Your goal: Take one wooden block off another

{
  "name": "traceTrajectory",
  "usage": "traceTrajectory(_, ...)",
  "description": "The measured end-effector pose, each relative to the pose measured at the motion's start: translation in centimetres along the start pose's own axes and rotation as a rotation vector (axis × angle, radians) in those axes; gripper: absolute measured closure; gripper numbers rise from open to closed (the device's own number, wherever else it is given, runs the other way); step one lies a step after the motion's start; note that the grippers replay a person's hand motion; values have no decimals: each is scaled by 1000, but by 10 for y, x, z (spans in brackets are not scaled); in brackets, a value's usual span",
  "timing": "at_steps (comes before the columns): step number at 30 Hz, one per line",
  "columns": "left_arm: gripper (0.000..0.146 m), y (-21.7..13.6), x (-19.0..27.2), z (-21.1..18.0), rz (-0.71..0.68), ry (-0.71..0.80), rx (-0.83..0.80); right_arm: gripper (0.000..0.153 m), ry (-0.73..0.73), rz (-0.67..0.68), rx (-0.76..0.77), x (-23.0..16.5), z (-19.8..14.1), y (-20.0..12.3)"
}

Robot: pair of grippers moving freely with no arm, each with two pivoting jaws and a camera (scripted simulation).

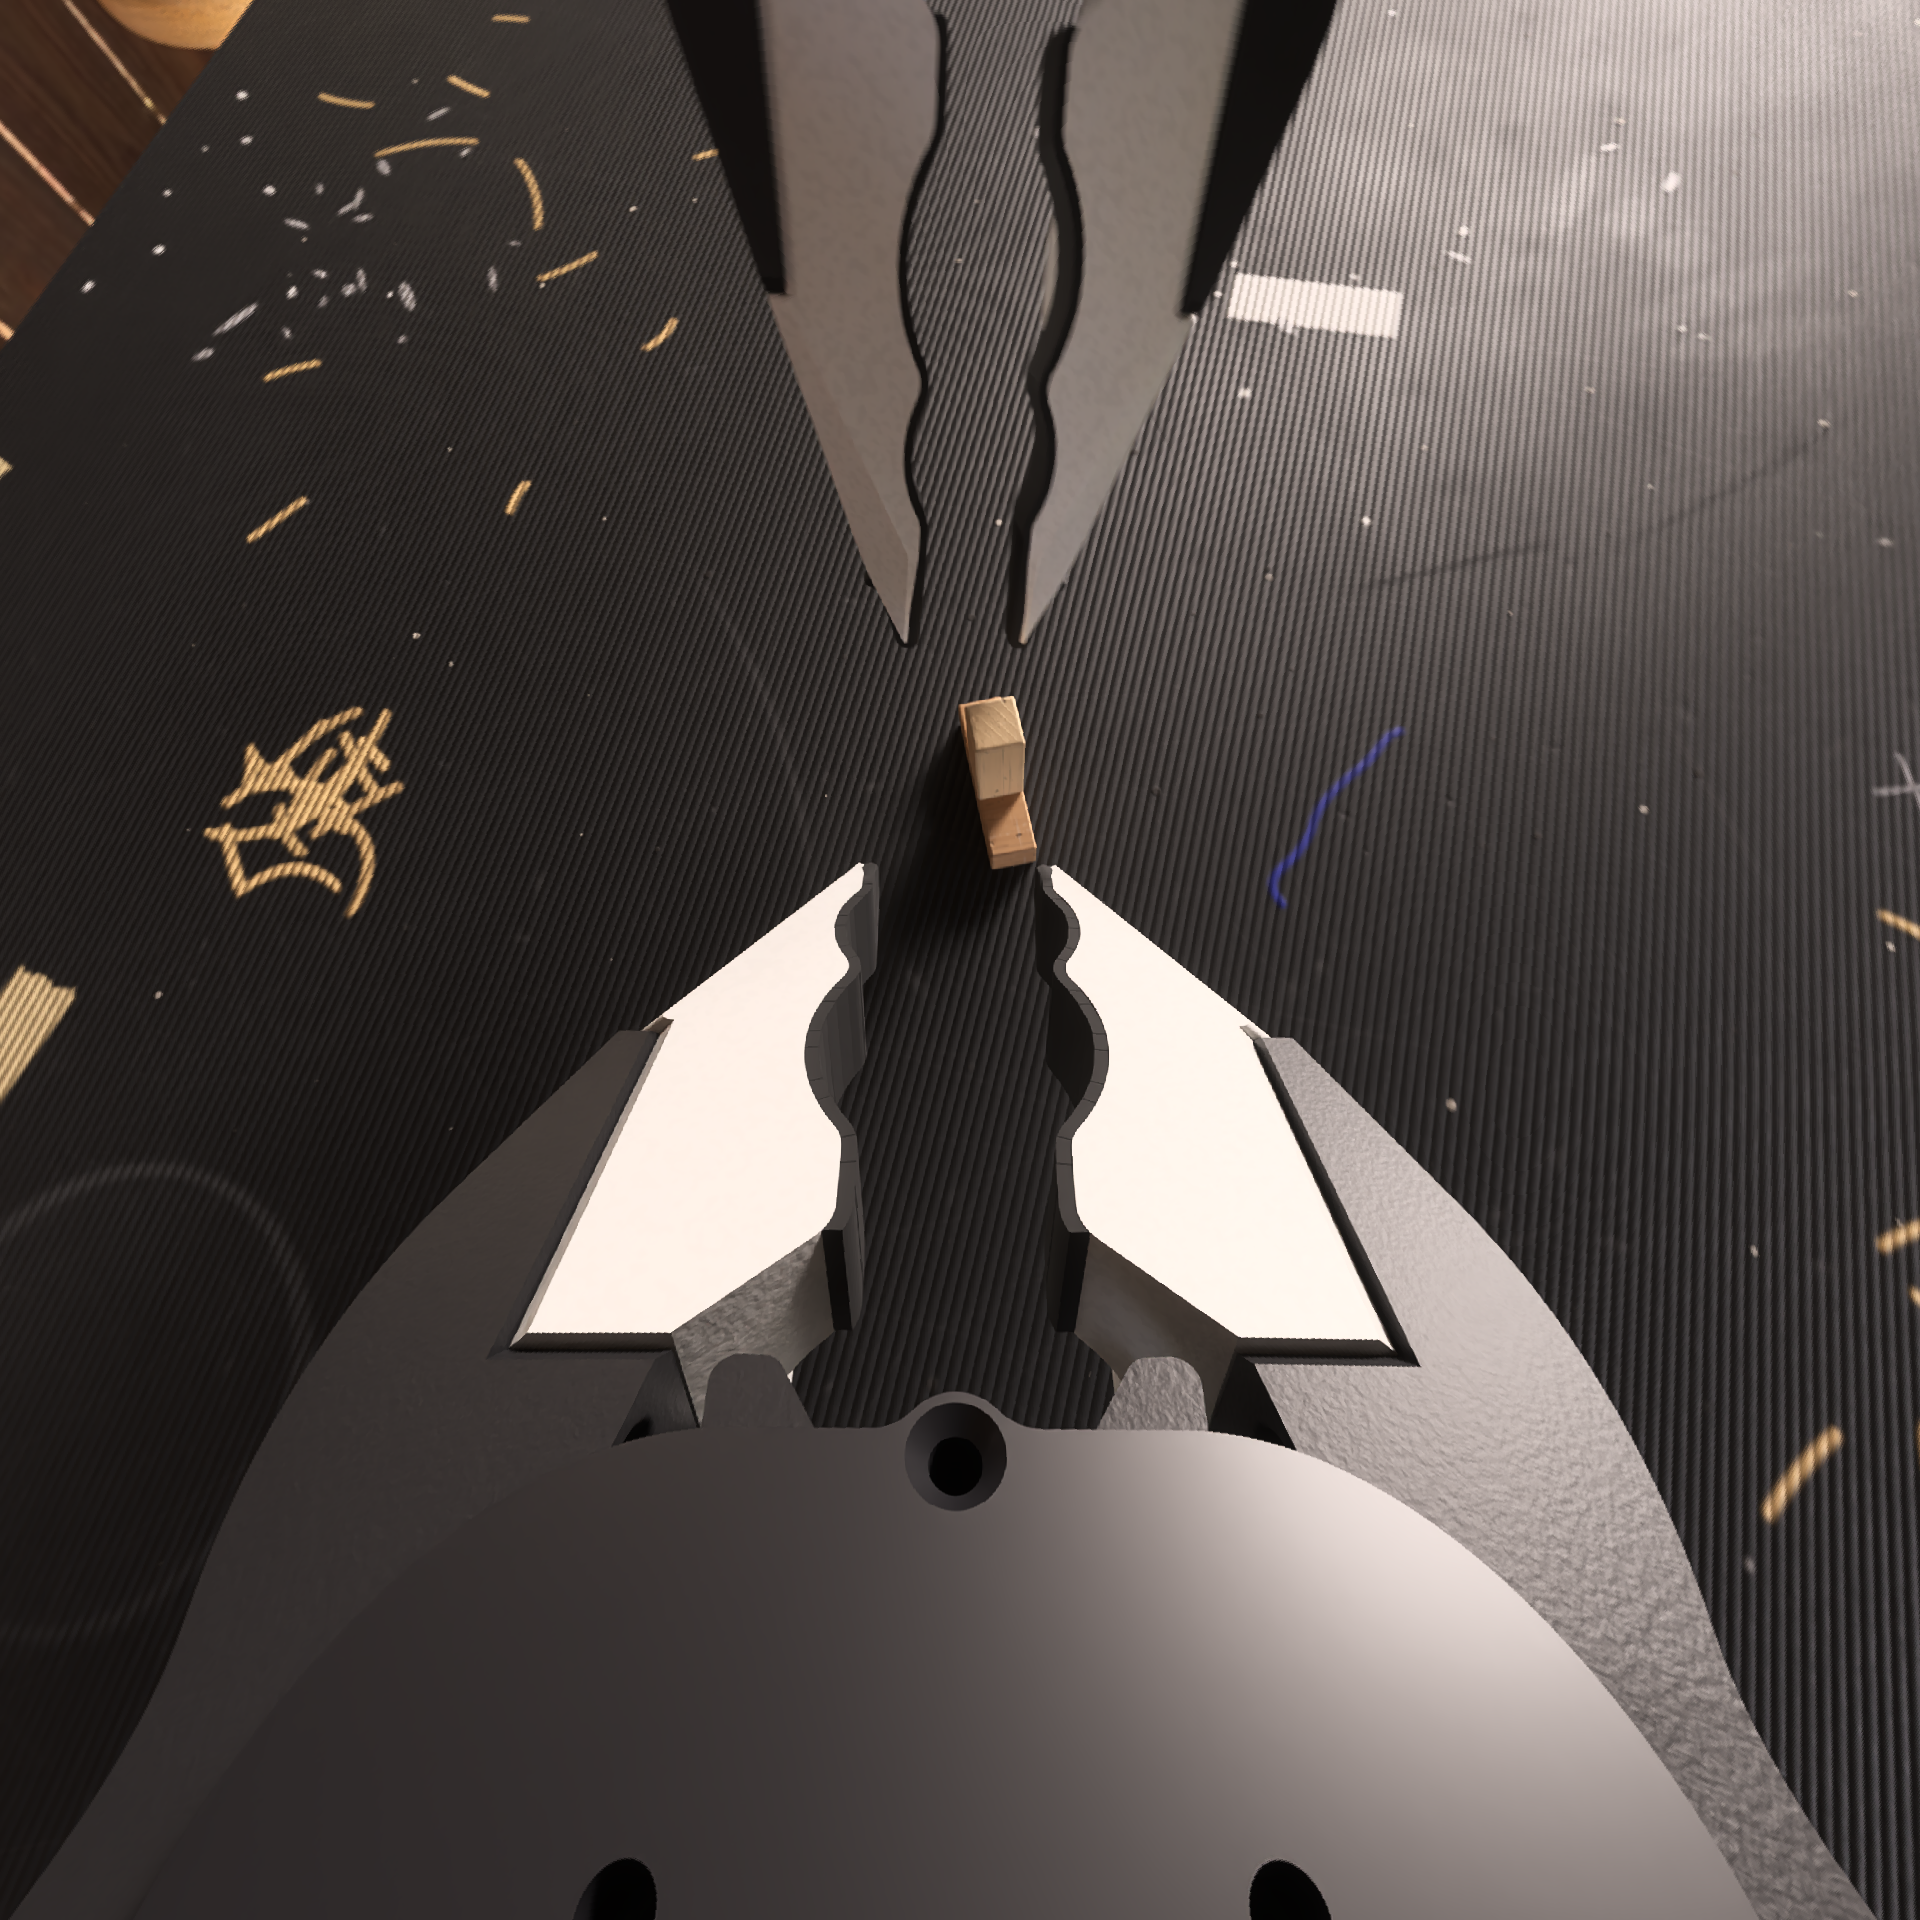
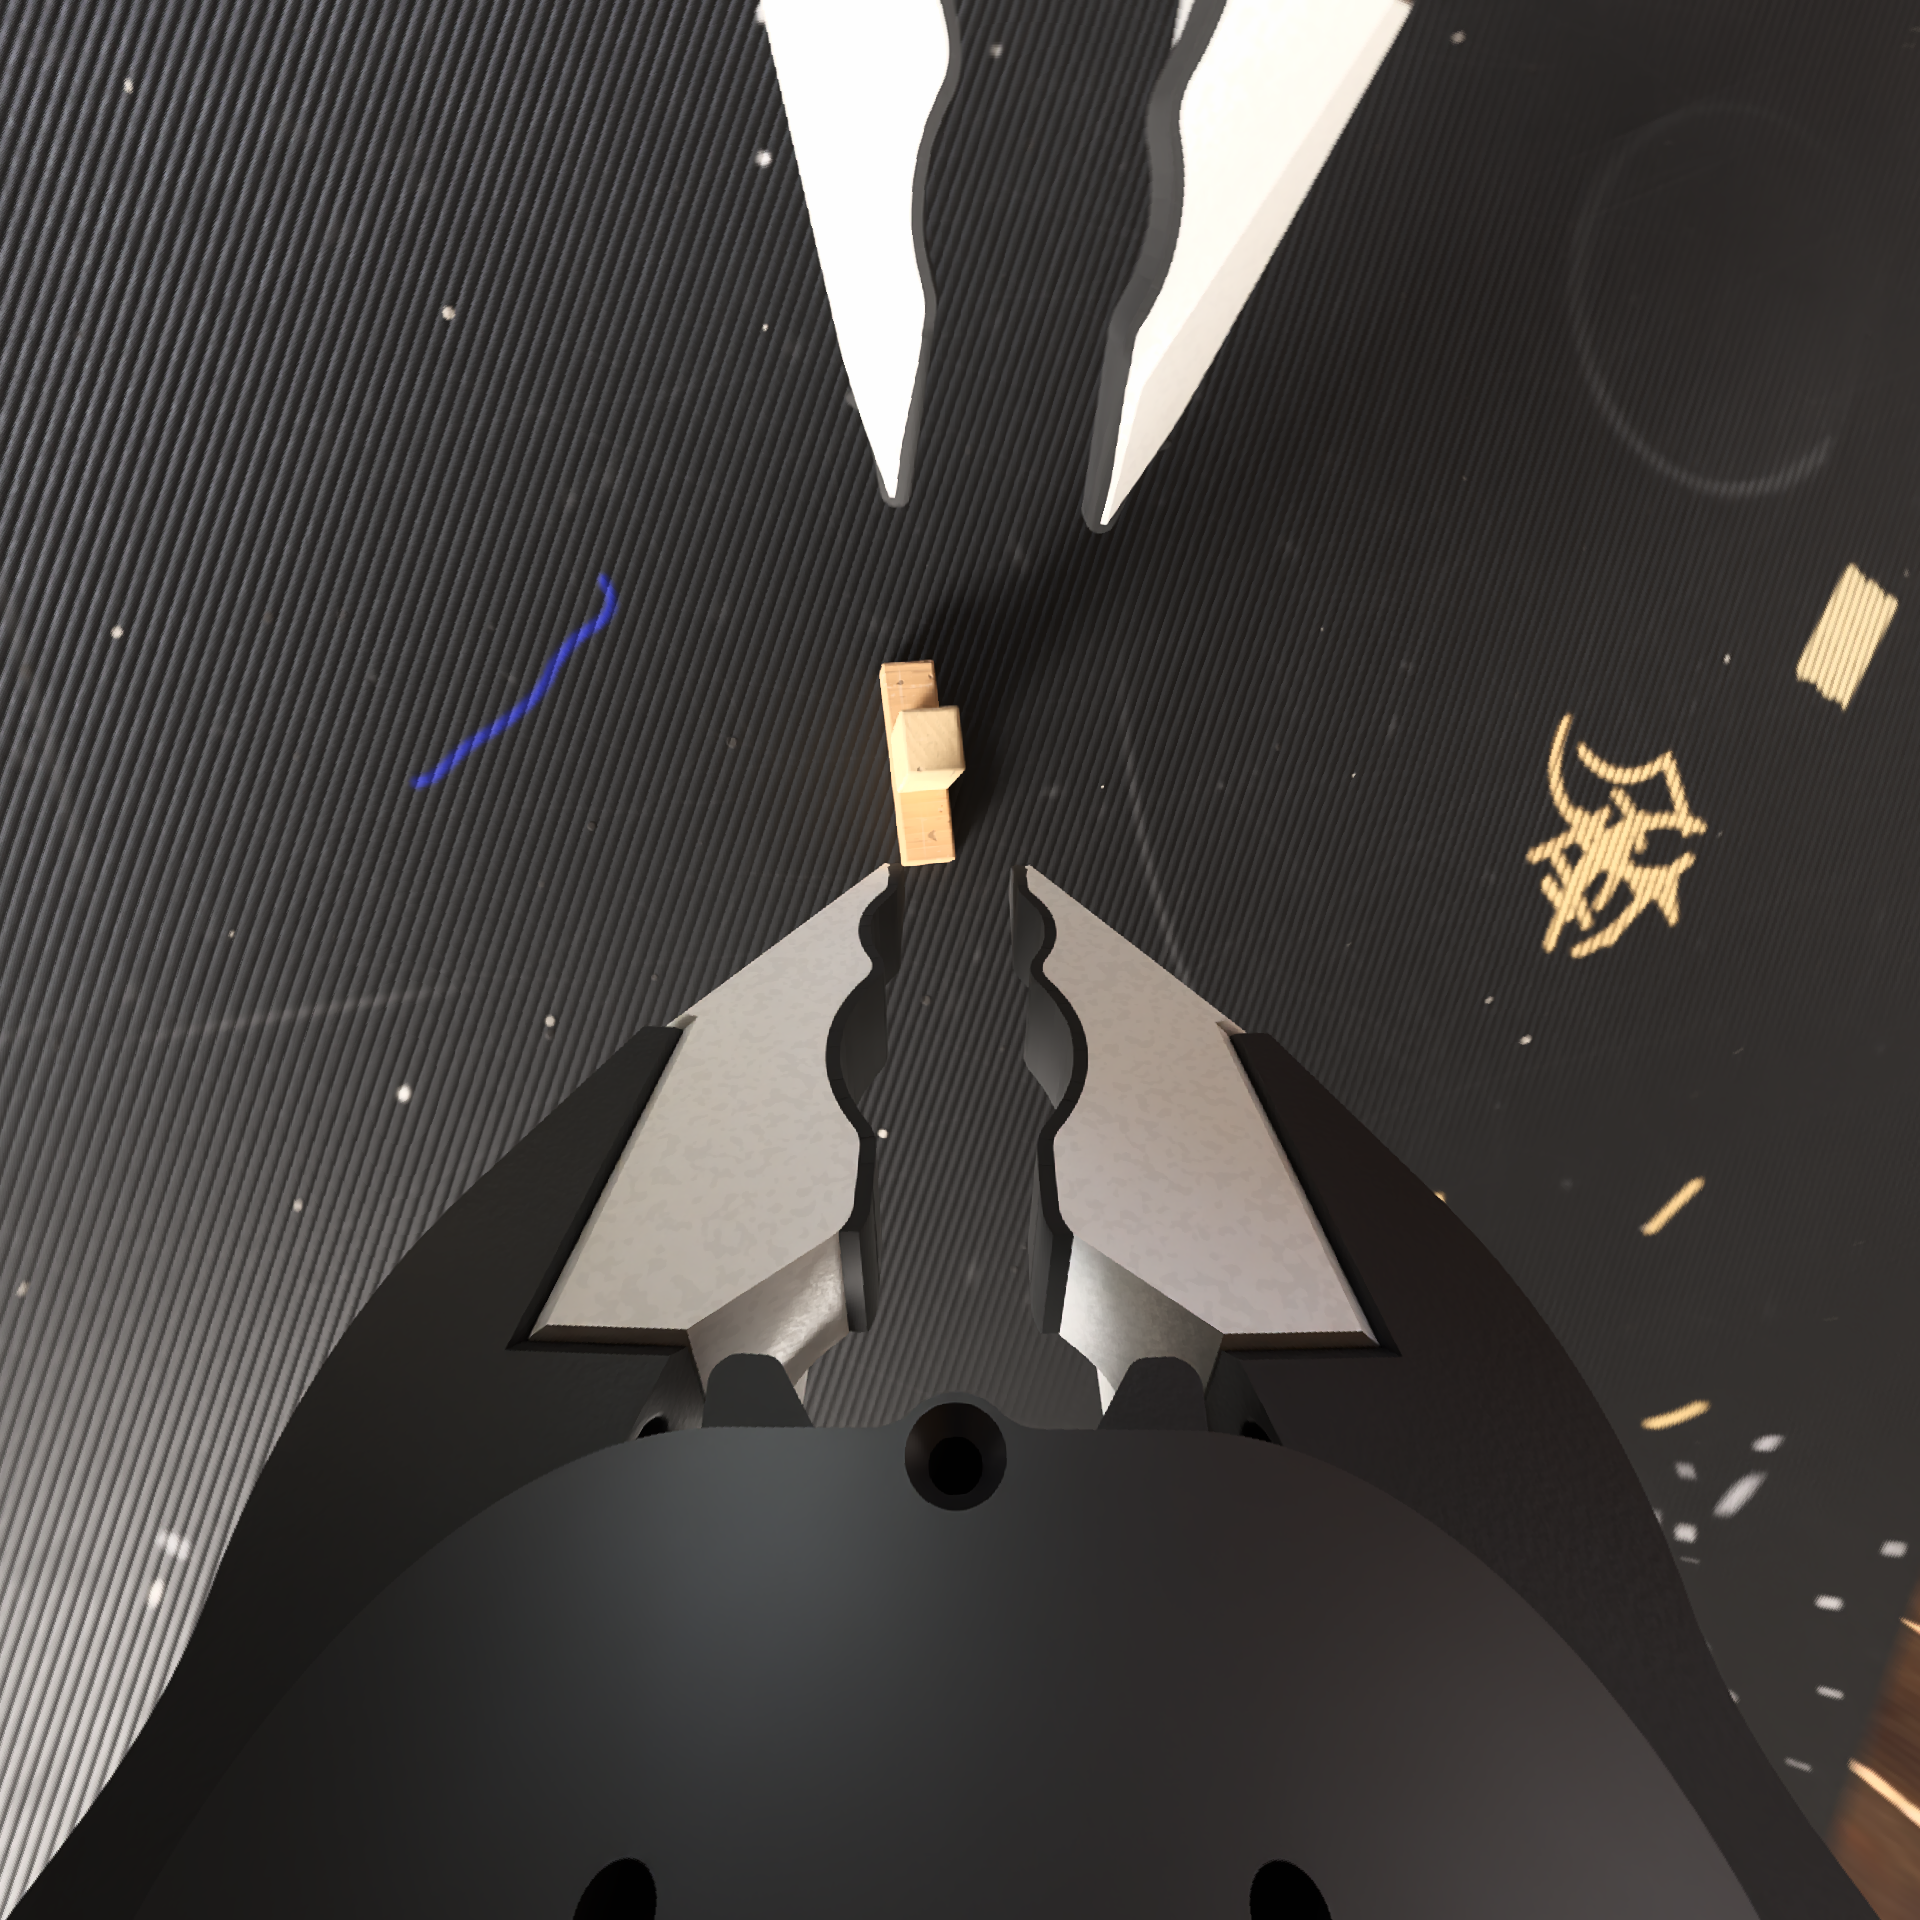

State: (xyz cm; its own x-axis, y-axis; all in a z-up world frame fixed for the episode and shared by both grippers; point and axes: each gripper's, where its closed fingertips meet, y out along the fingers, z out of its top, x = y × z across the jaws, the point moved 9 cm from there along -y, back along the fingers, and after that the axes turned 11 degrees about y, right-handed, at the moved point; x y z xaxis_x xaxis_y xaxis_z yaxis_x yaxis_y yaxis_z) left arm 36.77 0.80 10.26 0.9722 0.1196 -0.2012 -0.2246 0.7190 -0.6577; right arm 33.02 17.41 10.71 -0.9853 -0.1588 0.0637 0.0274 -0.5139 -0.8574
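Observation:
A small pale wooden block [image 1: 992, 739] stands on a longer, flat wooden block [image 1: 1010, 831] on the black ribbed mat. In the right wrist view the small block [image 2: 928, 749] sits on the middle of the long block [image 2: 924, 831]. My left gripper [image 1: 956, 871] is open and empty, its tips just short of the long block's near end. My right gripper [image 2: 956, 868] is open and empty, facing the blocks from the other side. Each gripper shows opposite in the other's view: the right one [image 1: 964, 636], the left one [image 2: 995, 511].
The mat [image 1: 1455, 1039] carries a gold emblem [image 1: 307, 816], a blue squiggle [image 1: 1330, 816], scattered gold and white flecks and a pale strip [image 1: 1314, 307]. A wooden floor edge [image 1: 62, 156] shows at the far left corner.

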Motion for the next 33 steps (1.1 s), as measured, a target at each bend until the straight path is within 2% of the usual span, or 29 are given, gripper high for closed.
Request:
traceTrajectory(4,117,14,4,6,48,-8,-28,127,85,-24,103,-5,-18,10)
traceTrajectory(8,119,20,8,15,77,-44,-16,123,110,-63,186,-7,-24,15)
traceTrajectory(16,117,37,8,21,112,-164,-40,120,203,37,220,-1,-29,18)
traceTrajectory(33,132,46,15,20,133,-123,-69,122,218,52,246,1,-28,21)
